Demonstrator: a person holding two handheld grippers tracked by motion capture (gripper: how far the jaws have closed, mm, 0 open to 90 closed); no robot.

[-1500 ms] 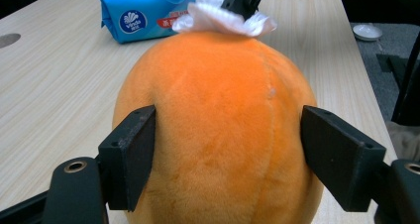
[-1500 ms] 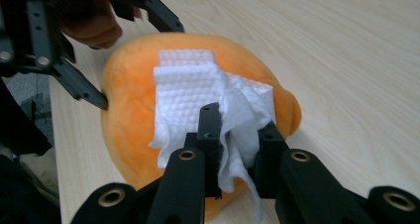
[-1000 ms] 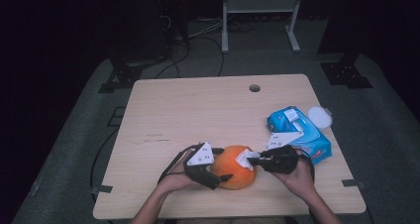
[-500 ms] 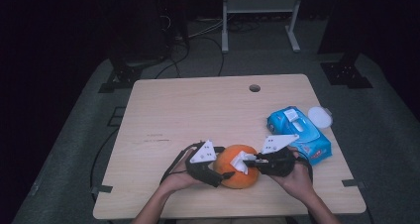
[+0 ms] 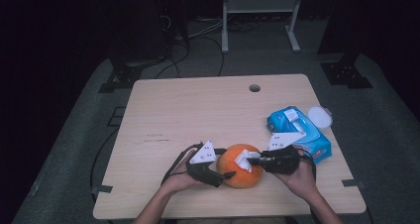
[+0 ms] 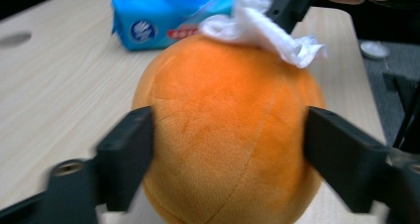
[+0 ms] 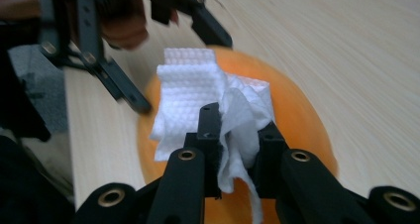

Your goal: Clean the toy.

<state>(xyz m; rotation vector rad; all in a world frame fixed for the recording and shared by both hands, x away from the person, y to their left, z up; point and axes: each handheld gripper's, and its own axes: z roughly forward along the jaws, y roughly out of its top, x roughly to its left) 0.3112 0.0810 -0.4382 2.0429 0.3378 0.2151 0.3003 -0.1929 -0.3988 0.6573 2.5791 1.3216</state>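
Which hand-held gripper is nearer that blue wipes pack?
Right. The right hand-held gripper sits just in front of the blue wipes pack; the left hand-held gripper is beyond the orange plush ball.

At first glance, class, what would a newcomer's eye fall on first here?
The orange plush ball near the table's front edge, with the left gripper's jaws on either side of it. On top of it, the right gripper presses a white wipe. Behind sits a blue wipes pack.

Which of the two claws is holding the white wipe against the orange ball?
The right claw: its jaws pinch the white wipe on top of the orange ball. The left claw instead straddles the ball's sides.
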